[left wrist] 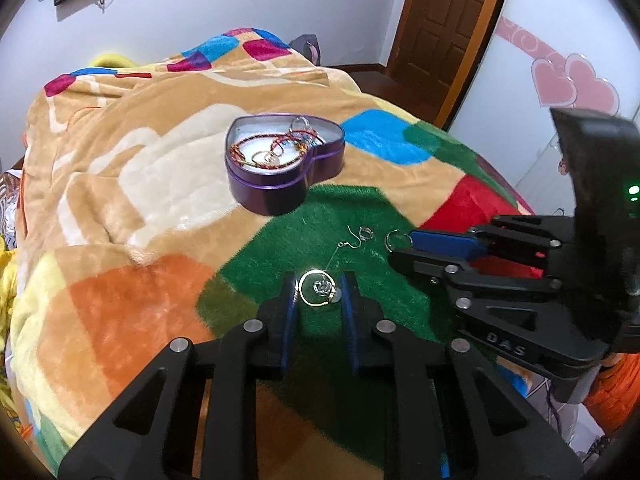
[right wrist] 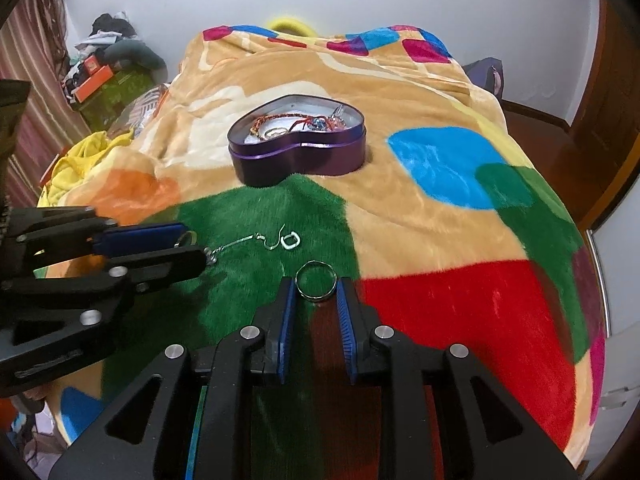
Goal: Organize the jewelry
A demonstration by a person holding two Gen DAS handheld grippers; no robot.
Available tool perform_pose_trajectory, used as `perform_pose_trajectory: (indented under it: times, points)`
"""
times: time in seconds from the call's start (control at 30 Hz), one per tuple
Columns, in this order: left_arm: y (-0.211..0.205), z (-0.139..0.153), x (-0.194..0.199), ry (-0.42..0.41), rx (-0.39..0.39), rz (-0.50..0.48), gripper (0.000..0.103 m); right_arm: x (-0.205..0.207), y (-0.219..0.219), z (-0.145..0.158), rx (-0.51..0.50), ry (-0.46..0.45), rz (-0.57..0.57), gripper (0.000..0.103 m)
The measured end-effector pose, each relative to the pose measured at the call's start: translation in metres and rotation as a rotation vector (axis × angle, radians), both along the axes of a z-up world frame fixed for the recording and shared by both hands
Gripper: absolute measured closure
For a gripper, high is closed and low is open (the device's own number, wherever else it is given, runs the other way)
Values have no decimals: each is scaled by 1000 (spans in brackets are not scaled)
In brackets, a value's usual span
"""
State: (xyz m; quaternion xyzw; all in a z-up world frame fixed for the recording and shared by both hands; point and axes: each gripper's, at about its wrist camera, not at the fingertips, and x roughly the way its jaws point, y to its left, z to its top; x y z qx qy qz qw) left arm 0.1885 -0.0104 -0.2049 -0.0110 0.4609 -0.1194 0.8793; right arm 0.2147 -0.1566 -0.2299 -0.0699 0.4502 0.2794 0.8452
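Observation:
A purple heart-shaped tin (left wrist: 280, 188) stands open on the bed, with red cords and rings inside; it also shows in the right wrist view (right wrist: 304, 156). My left gripper (left wrist: 319, 290) is shut on a gold ring with a crown charm (left wrist: 316, 288). My right gripper (right wrist: 314, 288) is shut on a plain silver ring (right wrist: 314, 286); that ring shows by its tips in the left wrist view (left wrist: 396, 238). A hook earring with a chain (left wrist: 352, 240) and a small silver piece (right wrist: 290, 240) lie on the green patch between the grippers and the tin.
A plush multicoloured blanket (left wrist: 160, 184) covers the bed. A wooden door (left wrist: 444, 20) is at the back right. Piled clothes and boxes (right wrist: 108, 60) stand at the left of the bed. A yellow cloth (right wrist: 76, 168) lies on the left edge.

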Motion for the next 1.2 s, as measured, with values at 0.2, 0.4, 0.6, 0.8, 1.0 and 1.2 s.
perform_pose_trajectory:
  times: [0.2, 0.4, 0.6, 0.8, 1.0, 1.2]
  points:
    - [8, 14, -3, -35, -5, 26, 83, -2, 1, 6, 1, -32, -4, 84]
    - [13, 29, -4, -74, -7, 40, 83, -3, -2, 19, 21, -67, -15, 84]
    - [14, 37, 1, -101, 1, 46, 83, 2, -7, 40, 54, -113, -33, 84]
    - [20, 47, 13, -125, -15, 63, 83, 11, -6, 60, 88, -160, -45, 84]
    - [22, 56, 25, -156, -16, 63, 83, 21, -1, 74, 122, -200, -47, 84]
    - [24, 60, 41, -175, -20, 58, 83, 32, 7, 79, 139, -220, -37, 84]
